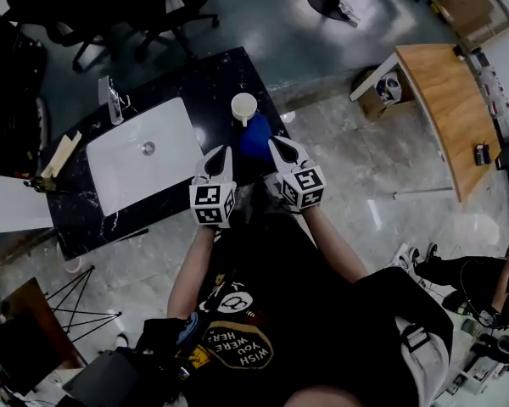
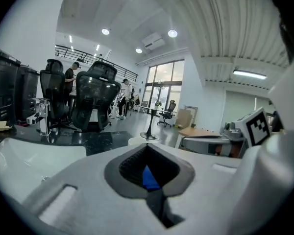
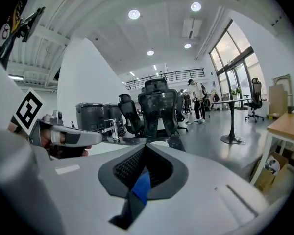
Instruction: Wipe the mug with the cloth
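With my left gripper (image 1: 221,154) and right gripper (image 1: 278,147) both closed on nothing, the blue cloth (image 1: 254,134) lies just ahead between their tips at the table's (image 1: 195,81) near right corner, with the mug (image 1: 243,107) just beyond.

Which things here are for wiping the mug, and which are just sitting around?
For the job:
white mug
blue cloth

Just sitting around:
sink
faucet
wooden desk
black office chairs
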Motion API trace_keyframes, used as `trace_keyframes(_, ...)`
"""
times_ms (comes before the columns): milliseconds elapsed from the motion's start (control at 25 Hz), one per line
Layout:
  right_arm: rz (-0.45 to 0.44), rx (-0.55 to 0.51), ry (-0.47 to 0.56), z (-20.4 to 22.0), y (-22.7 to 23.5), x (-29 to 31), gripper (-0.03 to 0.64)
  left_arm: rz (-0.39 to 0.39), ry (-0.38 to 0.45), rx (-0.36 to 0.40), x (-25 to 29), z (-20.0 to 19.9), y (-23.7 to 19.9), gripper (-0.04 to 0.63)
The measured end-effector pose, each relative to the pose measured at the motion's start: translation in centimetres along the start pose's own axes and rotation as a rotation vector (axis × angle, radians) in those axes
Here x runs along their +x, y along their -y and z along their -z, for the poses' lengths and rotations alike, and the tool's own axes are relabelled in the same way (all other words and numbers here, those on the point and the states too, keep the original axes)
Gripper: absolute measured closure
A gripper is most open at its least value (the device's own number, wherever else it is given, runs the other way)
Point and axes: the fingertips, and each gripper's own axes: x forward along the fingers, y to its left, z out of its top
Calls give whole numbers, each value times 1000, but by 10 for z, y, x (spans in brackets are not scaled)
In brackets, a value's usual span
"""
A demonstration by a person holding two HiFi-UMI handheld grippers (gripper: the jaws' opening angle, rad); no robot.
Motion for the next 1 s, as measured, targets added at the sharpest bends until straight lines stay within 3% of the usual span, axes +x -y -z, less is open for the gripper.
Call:
trace_keyframes(680, 29, -9, 29, -9, -15, -19, 618, 78, 18, 31, -10, -7, 17, 591)
trace_keyframes(1000, 9, -4, 6, -7, -20, -23, 618, 110, -13, 31, -8, -1, 29, 591)
